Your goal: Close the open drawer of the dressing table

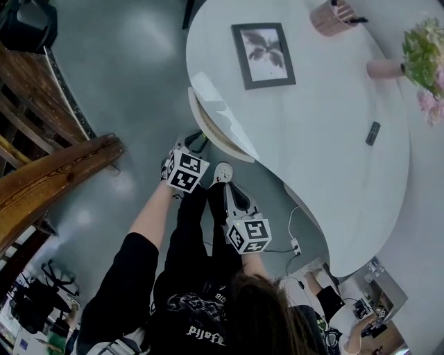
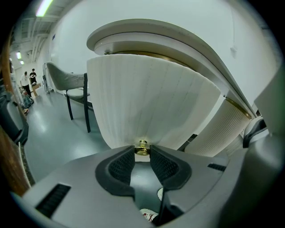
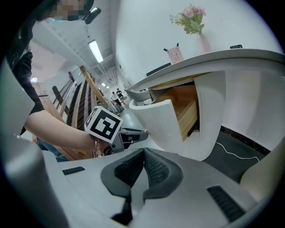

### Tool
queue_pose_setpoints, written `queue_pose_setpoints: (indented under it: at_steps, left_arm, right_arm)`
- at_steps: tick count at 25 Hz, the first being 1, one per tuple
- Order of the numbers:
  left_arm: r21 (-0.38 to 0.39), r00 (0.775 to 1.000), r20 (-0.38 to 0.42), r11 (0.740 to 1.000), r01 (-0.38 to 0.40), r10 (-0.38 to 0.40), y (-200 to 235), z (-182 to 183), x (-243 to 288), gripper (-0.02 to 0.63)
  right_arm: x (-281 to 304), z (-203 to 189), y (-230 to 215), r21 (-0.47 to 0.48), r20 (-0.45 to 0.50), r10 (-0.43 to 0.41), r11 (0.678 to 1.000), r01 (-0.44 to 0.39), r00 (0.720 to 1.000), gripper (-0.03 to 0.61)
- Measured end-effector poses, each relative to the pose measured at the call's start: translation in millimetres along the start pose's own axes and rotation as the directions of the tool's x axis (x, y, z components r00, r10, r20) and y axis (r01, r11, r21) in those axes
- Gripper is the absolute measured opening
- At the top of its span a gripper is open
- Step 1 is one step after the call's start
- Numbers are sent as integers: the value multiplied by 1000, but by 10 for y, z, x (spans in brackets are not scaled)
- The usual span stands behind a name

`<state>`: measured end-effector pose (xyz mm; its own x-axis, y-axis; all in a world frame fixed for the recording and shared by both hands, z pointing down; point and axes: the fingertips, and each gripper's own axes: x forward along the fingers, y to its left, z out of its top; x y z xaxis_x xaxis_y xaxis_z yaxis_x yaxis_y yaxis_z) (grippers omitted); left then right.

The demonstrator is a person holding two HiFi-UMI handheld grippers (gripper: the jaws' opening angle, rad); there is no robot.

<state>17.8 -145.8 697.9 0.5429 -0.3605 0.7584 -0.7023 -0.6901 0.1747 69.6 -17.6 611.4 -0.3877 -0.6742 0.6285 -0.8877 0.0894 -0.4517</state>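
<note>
The white dressing table has its curved drawer pulled out at the left edge. In the left gripper view the ribbed white drawer front fills the middle, with a small brass knob at its lower edge. My left gripper is shut on that knob, a pad on either side. The right gripper view shows the drawer's wooden inside and the left gripper at its front. My right gripper hangs lower and nearer to me, shut on nothing, apart from the drawer.
On the tabletop lie a framed picture, a pink holder, a vase of flowers and a small dark object. A wooden railing runs at the left. A chair stands beyond the drawer. A cable and socket strip lie on the floor.
</note>
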Motion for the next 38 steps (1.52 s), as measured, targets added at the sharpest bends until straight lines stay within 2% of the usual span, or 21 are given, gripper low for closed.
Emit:
queue_pose_setpoints:
  at_steps: [6, 15, 19, 24, 38]
  left_arm:
    - [18, 1000, 6, 1000, 8, -8, -7, 84, 63, 118]
    - [-3, 999, 38, 1000, -4, 4, -28, 205, 163, 118]
    - [-3, 998, 54, 1000, 16, -16, -28, 285, 212, 118]
    - [3, 999, 31, 1000, 24, -24, -55, 301, 249, 118]
    - [3, 995, 88, 999, 53, -53, -65, 543, 408, 118]
  right_arm:
    - [2, 46, -44, 3, 10, -5, 1000, 5, 1000, 26]
    - [27, 204, -97, 4, 46, -9, 1000, 9, 999, 26]
    - [58, 270, -135, 10, 60, -17, 1000, 16, 998, 26]
    - [68, 354, -197, 10, 71, -30, 1000, 30, 997, 26]
    - [206, 504, -265, 12, 88, -58, 998, 57, 994, 26]
